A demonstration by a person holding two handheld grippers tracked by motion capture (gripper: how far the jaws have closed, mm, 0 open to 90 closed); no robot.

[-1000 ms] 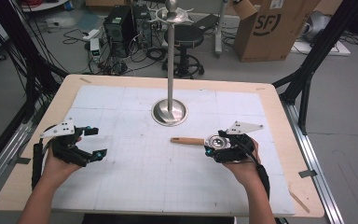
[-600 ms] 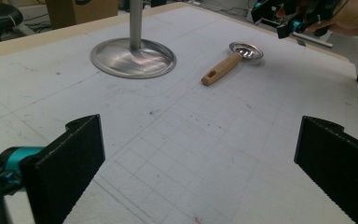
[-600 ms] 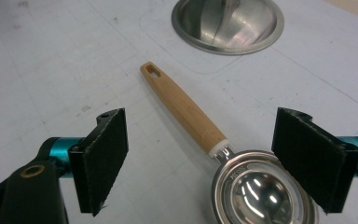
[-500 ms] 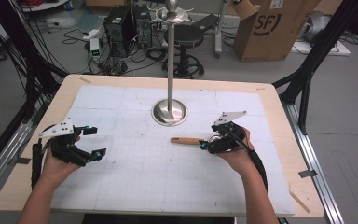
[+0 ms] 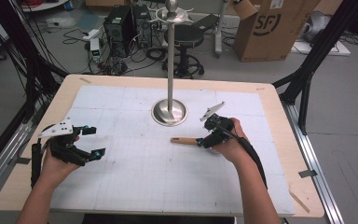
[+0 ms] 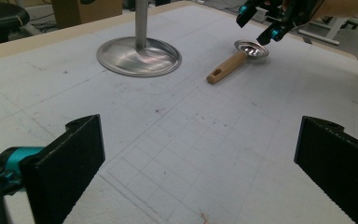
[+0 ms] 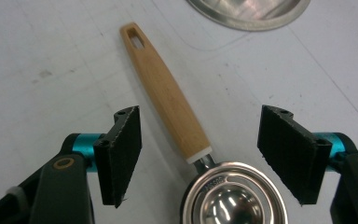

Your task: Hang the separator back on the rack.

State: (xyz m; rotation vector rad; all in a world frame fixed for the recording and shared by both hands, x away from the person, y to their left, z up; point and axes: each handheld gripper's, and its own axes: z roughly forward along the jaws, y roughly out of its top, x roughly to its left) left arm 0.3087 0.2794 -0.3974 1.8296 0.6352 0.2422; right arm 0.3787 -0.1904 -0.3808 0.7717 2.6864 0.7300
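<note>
Closing | right gripper [image 7: 198, 156] fingers [image 7: 121, 149] flank spoon [image 7: 168, 98] neck, untouched

You can read the large black letters "SF" on the brown cardboard box [image 5: 270, 28] standing on the floor beyond your table. The embossed marking on the small steel scoop bowl [image 7: 235, 200] is too small to make out.

Tan wooden spoon handle [image 7: 165, 95], shiny silver bowl [image 7: 233, 198]; white gridded mat [image 5: 135, 177]
</note>
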